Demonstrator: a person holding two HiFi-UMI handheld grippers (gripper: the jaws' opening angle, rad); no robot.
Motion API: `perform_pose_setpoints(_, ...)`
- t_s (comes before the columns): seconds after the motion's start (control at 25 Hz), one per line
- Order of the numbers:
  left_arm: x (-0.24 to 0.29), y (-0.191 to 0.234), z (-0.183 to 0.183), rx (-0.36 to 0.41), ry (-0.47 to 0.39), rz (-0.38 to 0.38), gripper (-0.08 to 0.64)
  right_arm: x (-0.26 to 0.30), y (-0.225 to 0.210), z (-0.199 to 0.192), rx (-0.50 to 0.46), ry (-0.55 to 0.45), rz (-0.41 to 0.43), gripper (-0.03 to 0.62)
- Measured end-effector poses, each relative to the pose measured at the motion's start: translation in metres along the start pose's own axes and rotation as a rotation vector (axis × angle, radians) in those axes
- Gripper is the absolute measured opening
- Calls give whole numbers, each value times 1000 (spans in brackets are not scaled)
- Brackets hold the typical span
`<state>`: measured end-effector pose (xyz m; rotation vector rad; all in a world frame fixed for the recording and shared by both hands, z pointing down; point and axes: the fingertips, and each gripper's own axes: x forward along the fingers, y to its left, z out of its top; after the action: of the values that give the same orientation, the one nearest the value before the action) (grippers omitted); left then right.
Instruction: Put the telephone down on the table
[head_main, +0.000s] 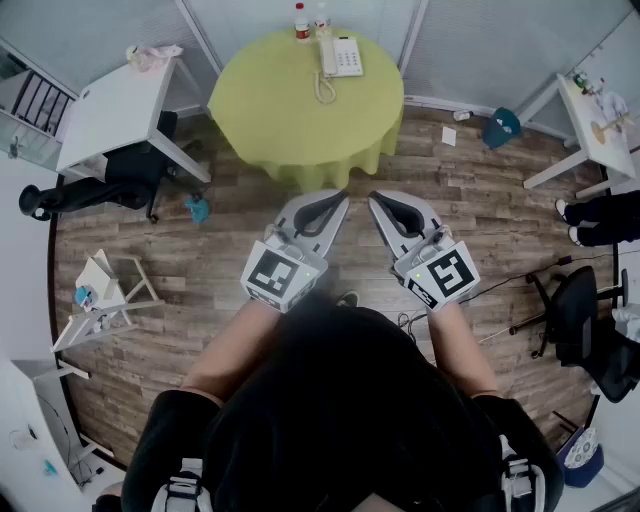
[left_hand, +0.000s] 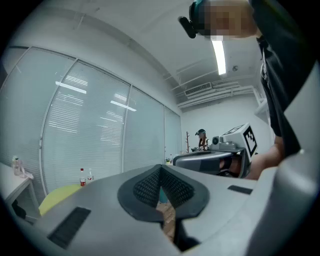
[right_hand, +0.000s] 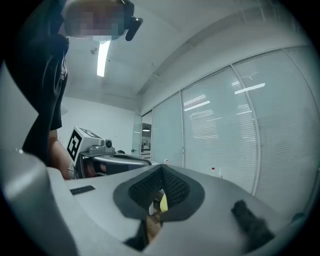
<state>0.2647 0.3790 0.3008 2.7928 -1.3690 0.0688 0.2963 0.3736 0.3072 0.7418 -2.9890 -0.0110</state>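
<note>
Left gripper (head_main: 337, 199) and right gripper (head_main: 379, 199) — jaws closed, apparently empty (telephone (head_main: 341, 56) on table (head_main: 285, 110)).

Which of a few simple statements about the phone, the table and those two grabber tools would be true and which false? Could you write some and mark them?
1. The telephone sits on the round table. True.
2. The right gripper is holding the telephone. False: its jaws are shut on nothing, and it is held near the person, short of the table.
3. The left gripper has its jaws together and empty. True.
4. The table top is bare wood. False: a yellow-green cloth covers it.
5. A bottle stands by the telephone at the table's far edge. True.
</note>
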Motion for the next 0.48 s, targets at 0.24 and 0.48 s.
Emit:
perform_pose_setpoints(0.24,2,-7,0,-5,0,-1,12,-7,0,-1,-1,4,9,18)
perform_pose_setpoints(0.48,3,-5,-2,-8,7,14,12,-9,-6,-7,44,6,-3,18)
